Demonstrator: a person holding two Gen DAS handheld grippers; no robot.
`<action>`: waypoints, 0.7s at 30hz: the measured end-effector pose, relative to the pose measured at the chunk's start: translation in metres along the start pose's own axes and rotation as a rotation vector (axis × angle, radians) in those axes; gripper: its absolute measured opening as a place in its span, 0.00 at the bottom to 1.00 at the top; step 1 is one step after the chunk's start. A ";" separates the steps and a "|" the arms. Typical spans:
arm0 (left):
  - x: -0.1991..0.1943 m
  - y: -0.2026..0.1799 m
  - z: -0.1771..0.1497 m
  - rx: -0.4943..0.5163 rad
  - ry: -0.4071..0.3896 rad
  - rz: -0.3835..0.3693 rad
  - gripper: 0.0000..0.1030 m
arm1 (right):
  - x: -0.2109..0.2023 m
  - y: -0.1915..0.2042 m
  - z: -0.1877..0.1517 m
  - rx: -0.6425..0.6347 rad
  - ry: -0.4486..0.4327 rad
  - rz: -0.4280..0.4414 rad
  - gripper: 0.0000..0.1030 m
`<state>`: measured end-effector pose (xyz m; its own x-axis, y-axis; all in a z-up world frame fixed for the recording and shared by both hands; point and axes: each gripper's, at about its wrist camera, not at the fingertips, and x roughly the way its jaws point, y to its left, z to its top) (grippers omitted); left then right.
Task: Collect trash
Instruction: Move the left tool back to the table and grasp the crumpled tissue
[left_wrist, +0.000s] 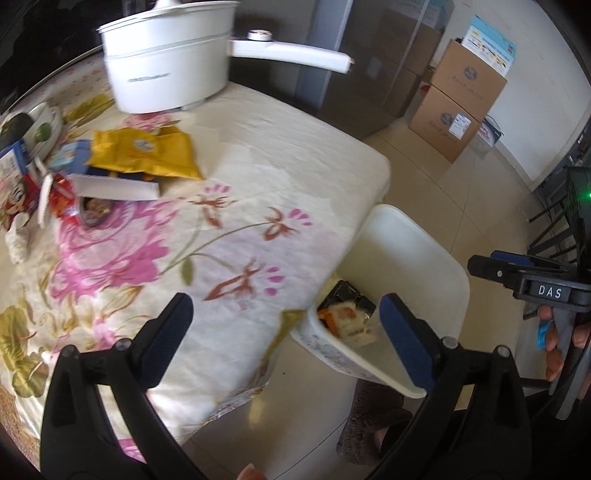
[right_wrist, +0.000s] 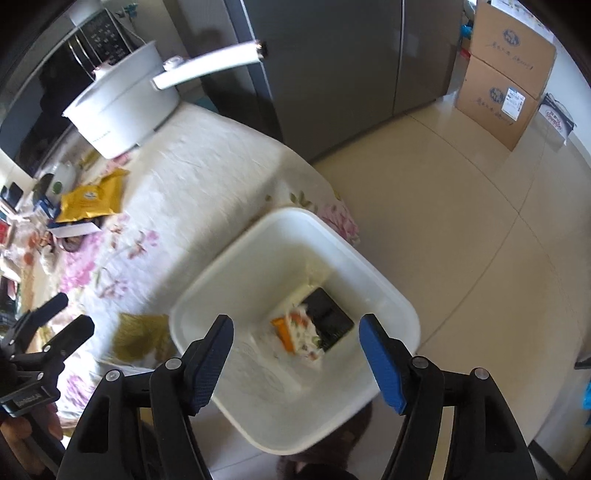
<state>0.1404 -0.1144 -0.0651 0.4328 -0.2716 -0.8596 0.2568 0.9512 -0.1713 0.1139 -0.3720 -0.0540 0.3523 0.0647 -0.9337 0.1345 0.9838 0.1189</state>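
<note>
The table (left_wrist: 280, 155), covered by a flowered cloth, was seen to carry most of what was left to do. A white pot (left_wrist: 166, 62) stood at its far edge. It was judged to be cookware and not trash.

The white bin (right_wrist: 369, 266) stood on the floor just beside the near corner of the table. Some trash had already been put in it: a black tray (right_wrist: 332, 314) lay at the bottom, and a white wrapper with orange marks (right_wrist: 295, 332) lay partly on the tray. This part of the task was judged to be done.

The rest of the trash was seen on the table near its left edge, well apart from the bin. A yellow bag (left_wrist: 144, 151) lay there, and a white strip of carton (left_wrist: 114, 186) lay just in front of it. A small round can (left_wrist: 92, 210) and some red and blue packets (left_wrist: 22, 170) were found further to the left, too blurred to be named exactly. All of these were not yet collected, so the task was judged to be at an early stage.

The left gripper (left_wrist: 286, 334) was held over the near corner of the table, with its fingers spread wide and nothing between them. The right gripper (right_wrist: 295, 350) was held over the bin, its fingers released and apart, and nothing was grasped by them.
</note>
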 end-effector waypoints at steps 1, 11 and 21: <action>-0.002 0.005 -0.001 -0.008 -0.001 0.007 0.97 | 0.001 0.004 0.001 -0.005 0.001 0.003 0.70; -0.033 0.077 -0.010 -0.136 -0.024 0.074 0.97 | 0.005 0.061 0.009 -0.064 -0.015 0.019 0.76; -0.053 0.183 -0.022 -0.279 -0.005 0.204 0.97 | 0.011 0.142 0.039 -0.129 0.004 0.067 0.78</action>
<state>0.1454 0.0773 -0.0620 0.4553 -0.0718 -0.8874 -0.0818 0.9892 -0.1220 0.1732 -0.2383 -0.0340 0.3527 0.1314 -0.9265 -0.0096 0.9905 0.1368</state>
